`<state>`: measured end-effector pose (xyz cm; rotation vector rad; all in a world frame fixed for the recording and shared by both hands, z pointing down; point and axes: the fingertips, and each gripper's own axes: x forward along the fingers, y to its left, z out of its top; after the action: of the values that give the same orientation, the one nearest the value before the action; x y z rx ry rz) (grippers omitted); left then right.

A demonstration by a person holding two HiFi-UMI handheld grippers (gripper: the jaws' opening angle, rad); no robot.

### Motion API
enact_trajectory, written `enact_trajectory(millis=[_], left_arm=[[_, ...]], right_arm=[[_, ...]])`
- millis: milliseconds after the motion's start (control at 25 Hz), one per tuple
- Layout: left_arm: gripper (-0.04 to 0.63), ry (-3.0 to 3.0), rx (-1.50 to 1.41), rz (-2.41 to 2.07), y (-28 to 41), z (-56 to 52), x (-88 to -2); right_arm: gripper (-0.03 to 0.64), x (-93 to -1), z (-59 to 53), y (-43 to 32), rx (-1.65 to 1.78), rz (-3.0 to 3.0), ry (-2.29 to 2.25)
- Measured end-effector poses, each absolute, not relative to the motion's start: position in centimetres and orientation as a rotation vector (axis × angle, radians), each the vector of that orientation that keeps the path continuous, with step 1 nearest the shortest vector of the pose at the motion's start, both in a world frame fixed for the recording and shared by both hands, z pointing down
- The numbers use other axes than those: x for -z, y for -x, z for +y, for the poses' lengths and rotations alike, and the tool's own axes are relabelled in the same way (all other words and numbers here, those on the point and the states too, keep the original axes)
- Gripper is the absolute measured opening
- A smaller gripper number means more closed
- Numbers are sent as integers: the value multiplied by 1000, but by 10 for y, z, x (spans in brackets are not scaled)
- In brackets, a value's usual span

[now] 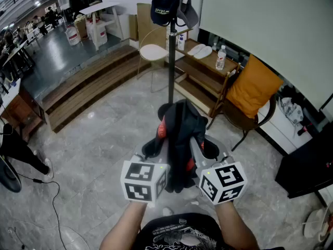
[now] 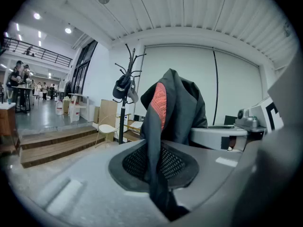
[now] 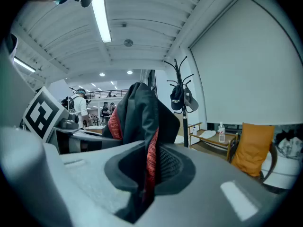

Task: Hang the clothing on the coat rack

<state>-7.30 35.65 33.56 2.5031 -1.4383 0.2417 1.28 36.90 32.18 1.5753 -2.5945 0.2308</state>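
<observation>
Jacket (image 1: pixel 179 139) black, red-orange patterned lining. Coat rack (image 1: pixel 171 61) black. Cap (image 1: pixel 162 9) navy with yellow lettering, other cap (image 1: pixel 190 13) grey. Cushion (image 1: pixel 252 85) orange. Floor (image 1: pixel 93 139) grey marble, steps (image 1: pixel 88 87) brown wood, wall (image 1: pixel 260 20) off-white.

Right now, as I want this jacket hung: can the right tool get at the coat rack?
Probably not yet: the right tool, shut on the jacket, looks short of the coat rack, though nothing stands between them. Caps fill some upper hooks.
</observation>
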Motion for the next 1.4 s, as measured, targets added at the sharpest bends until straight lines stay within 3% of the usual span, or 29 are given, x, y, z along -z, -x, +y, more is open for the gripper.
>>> enact_trajectory(millis=[720, 1400], left_arm=[[34, -2518, -253, -1423, 82, 335, -335], [34, -2474, -313, -1496, 49, 237, -339]], right_arm=[[32, -322, 350, -3, -251, -2598, -1585], [32, -330, 246, -33, -312, -2675, -1508]])
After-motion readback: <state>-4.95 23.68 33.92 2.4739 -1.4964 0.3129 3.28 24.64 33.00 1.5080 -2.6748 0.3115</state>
